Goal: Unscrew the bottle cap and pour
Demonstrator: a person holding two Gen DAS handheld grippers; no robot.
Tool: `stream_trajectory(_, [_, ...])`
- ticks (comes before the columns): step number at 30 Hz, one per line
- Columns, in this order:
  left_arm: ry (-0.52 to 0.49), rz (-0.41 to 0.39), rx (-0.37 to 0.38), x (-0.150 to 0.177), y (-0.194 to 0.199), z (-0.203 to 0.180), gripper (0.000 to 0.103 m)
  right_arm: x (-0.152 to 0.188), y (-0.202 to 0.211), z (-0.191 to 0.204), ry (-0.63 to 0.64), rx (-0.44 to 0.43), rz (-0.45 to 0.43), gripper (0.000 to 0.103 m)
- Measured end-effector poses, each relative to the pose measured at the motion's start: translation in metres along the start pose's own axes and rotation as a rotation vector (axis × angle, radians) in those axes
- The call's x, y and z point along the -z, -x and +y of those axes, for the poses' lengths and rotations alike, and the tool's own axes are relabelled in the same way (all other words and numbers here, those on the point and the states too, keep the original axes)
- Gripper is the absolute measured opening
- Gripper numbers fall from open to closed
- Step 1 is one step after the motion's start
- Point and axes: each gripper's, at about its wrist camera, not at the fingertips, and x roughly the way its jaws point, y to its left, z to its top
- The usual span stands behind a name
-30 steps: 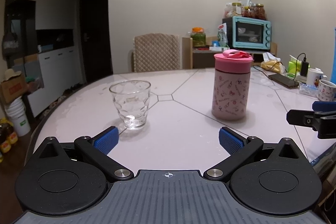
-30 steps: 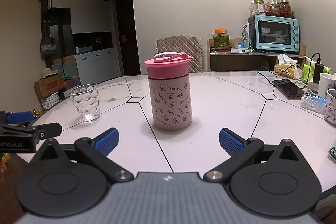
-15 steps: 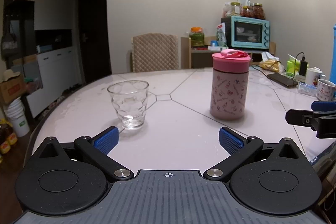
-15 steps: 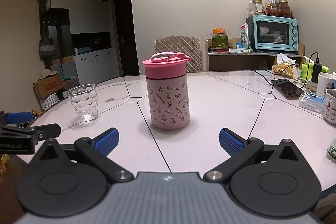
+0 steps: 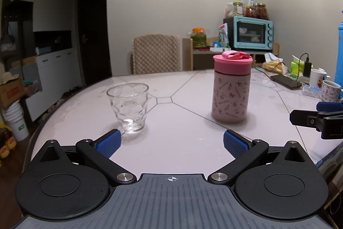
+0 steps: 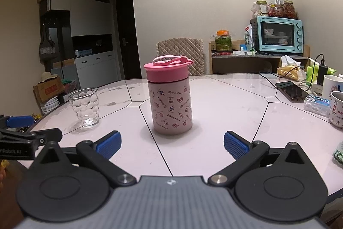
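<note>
Pink bottle (image 6: 171, 104) — upright on table (image 6: 225, 104), cap (image 6: 168, 71) on, dead ahead of right gripper (image 6: 170, 143), nearer than left gripper (image 5: 170, 142). Both spread wide, empty. Glass (image 5: 128, 107) before left.

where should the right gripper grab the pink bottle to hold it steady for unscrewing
Grip the patterned body of the pink bottle around its middle, below the pink cap, coming in level from the front. It stands upright on the table, its straight round sides suit opposed pads, and the open right gripper already faces it. That leaves the cap free for the left gripper.
</note>
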Motion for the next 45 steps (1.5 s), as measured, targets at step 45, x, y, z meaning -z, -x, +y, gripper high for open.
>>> stream_trajectory(45, [-0.088,-0.026,0.183,-0.022,-0.06,-0.012,0.103,-0.032,-0.016,-0.021,-0.007,0.038,-0.06,0.103])
